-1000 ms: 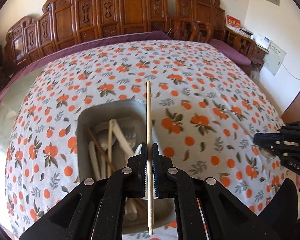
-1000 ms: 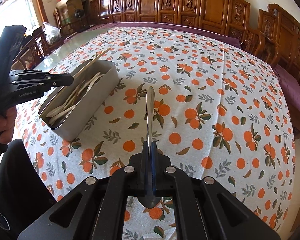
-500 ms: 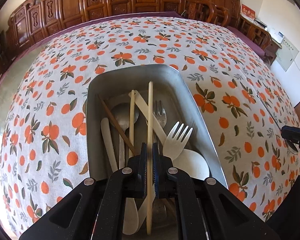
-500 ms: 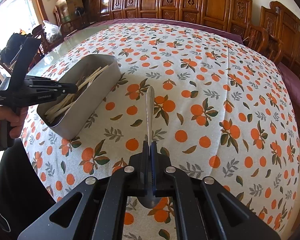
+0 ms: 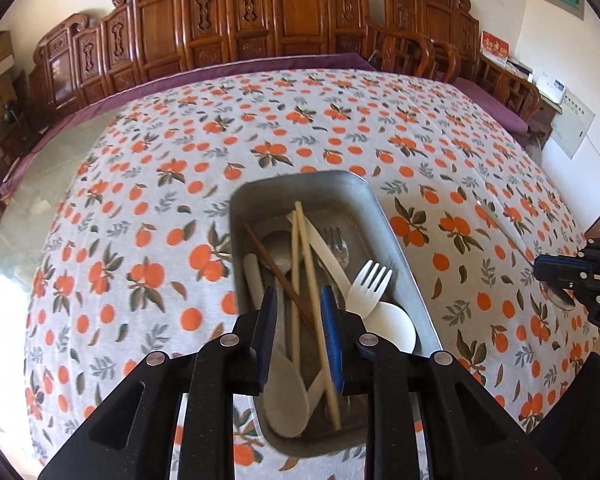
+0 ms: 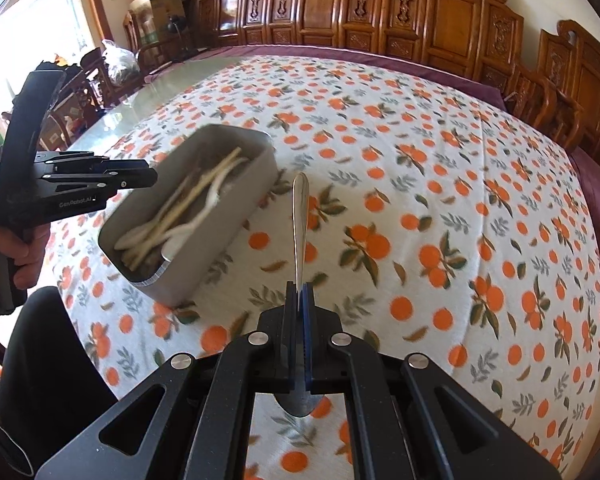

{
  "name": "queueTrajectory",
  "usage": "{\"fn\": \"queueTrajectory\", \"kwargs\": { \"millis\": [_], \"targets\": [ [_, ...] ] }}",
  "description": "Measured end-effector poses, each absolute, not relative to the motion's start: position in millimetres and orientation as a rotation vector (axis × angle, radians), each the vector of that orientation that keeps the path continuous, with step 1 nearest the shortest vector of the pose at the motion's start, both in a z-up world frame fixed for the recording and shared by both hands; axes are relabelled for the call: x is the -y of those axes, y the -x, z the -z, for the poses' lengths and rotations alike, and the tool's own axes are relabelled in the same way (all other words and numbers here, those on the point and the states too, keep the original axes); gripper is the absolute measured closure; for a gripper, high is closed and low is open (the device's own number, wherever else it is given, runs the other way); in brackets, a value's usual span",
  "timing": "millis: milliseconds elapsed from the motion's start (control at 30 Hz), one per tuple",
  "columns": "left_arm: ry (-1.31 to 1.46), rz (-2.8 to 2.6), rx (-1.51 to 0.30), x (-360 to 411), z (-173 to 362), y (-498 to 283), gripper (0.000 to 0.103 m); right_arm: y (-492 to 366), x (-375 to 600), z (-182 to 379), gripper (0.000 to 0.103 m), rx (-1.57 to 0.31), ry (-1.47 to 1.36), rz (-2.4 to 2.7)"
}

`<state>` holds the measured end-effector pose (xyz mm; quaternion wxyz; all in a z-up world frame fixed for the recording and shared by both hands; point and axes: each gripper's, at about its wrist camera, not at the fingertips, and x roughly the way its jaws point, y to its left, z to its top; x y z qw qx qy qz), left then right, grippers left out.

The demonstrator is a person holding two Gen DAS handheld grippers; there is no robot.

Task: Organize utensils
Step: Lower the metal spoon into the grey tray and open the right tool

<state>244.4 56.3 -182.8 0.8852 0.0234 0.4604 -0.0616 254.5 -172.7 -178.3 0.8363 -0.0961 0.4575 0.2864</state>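
Note:
A grey metal tin [image 5: 300, 184] sits on the orange-print tablecloth and holds a white fork [image 5: 366, 286], pale spoons, a dark chopstick and others. My left gripper [image 5: 299, 320] hovers over its near end, jaws opening. The pale chopstick [image 5: 306, 256] lies loose in the tin, its near part slanting past the right pad. My right gripper [image 6: 299, 296] is shut on a metal spoon [image 6: 300, 216], handle pointing forward and bowl under the fingers, above the cloth just right of the tin [image 6: 204, 264]. The left gripper [image 6: 140, 178] also shows there, above the tin's near-left end.
Carved wooden chairs [image 5: 284, 20] ring the far side of the table. Bare glass tabletop [image 5: 32, 204] lies left of the cloth. A hand [image 6: 20, 256] and dark clothing [image 6: 48, 360] are at the lower left of the right wrist view.
The left gripper moved over the tin, its jaws parted and the pale chopstick dropped in among the utensils. The right gripper carried the spoon closer to the tin.

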Motion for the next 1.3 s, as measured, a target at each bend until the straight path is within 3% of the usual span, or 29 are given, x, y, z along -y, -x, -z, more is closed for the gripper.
{"fn": "queueTrajectory", "kwargs": {
  "millis": [500,800,933,1300],
  "targets": [
    [-0.034,0.078,-0.919,-102,148,-224,0.08,-264,84,142,0.099,-0.935,0.219,-0.705],
    [-0.023,0.057,-0.919,-119,148,-219,0.077,-285,40,159,0.099,-0.993,0.168,-0.69],
    [-0.03,0.045,-0.924,-125,151,-217,0.07,-293,21,172,0.099,-1.022,0.165,-0.678],
    [-0.022,0.022,-0.955,-142,164,-211,0.064,-315,-6,208,0.099,-1.085,0.207,-0.608]
  ]
}}
